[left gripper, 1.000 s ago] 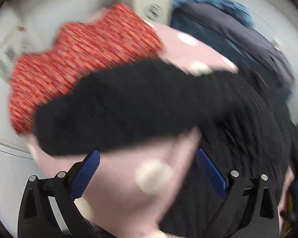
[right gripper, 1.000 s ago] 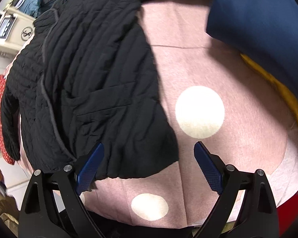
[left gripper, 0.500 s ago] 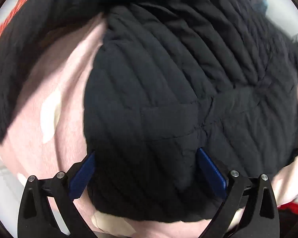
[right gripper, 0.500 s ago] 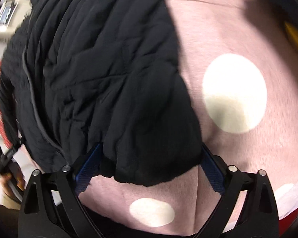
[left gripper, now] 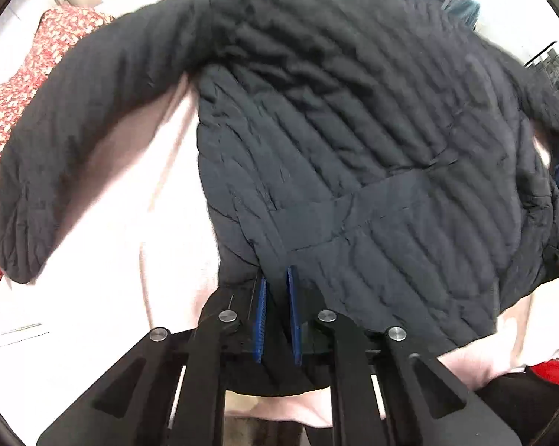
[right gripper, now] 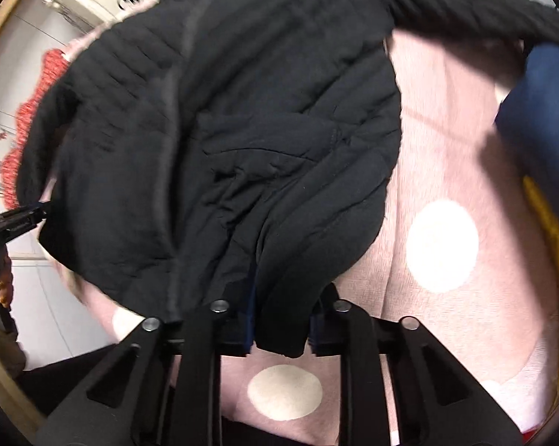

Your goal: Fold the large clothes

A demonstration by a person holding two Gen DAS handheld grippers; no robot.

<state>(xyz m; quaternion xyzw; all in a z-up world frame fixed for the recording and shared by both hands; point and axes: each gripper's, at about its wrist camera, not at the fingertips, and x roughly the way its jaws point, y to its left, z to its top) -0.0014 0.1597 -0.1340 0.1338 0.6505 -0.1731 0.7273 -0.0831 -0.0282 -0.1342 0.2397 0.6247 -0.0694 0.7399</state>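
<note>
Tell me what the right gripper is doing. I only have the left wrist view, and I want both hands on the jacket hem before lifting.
Observer: The right gripper has just been closing, and it now pinches a bunched fold of the black jacket at its hem.
Operator: Is there room on that side to lay the fold?
Observer: To the right of the jacket, the pink sheet shows uncovered, with a large cream dot on it.
Operator: Is anything else over there?
Observer: A navy garment lies beyond the dot, near the end of the jacket's spread sleeve.
</note>
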